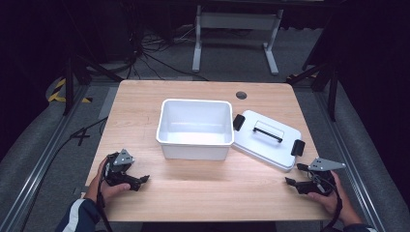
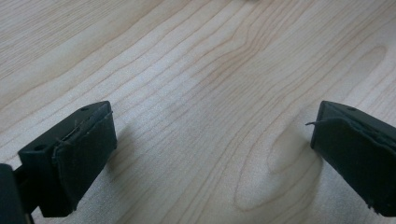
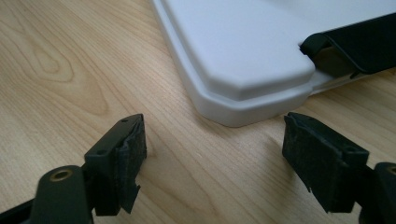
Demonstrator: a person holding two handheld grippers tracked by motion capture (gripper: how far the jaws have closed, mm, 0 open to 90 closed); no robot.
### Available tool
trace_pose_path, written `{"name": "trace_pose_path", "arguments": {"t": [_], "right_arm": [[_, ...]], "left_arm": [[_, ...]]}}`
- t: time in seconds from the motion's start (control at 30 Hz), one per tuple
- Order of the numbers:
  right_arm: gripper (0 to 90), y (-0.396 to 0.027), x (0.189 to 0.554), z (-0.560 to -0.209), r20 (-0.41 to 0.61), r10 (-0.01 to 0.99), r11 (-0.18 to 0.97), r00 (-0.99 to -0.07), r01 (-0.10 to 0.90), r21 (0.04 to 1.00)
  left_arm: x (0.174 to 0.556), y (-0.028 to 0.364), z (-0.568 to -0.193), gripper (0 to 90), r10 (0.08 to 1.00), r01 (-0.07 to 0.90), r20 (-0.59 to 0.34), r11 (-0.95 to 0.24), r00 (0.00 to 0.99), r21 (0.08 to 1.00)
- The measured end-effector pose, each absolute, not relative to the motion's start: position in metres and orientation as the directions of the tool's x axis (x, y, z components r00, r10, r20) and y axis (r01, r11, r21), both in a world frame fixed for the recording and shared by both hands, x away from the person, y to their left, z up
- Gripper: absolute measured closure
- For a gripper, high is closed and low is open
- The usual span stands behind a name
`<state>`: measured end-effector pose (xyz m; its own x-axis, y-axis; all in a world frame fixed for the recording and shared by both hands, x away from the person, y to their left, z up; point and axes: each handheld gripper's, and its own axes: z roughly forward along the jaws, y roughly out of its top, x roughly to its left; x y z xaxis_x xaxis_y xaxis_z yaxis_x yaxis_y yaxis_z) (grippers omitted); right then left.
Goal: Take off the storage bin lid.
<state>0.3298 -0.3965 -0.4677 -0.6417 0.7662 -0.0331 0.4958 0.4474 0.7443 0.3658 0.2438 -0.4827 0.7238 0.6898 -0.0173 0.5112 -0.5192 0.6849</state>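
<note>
Just ahead of right gripper (image 3: 212,154) (jaws wide): lid (image 3: 238,51) corner.

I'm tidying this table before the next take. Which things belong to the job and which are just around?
Job: white box, open; its lid beside it; right gripper, open near the lid's corner; left gripper, open.
Around: metal stand, floor cables.

My right gripper view cuts off most of the lid (image 3: 243,51), and its black latch (image 3: 355,44) runs off-frame.
</note>
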Motion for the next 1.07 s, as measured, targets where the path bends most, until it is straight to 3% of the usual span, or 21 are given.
{"name": "trace_pose_path", "arguments": {"t": [1.07], "right_arm": [[20.8,-0.3951,0.331,-0.4676,-0.032,0.773,0.443,-0.634,0.504,0.742]], "left_arm": [[0.3662,0.2434,-0.4828,0.3,0.691,0.515,-0.022,-0.516,0.722,0.684]]}}
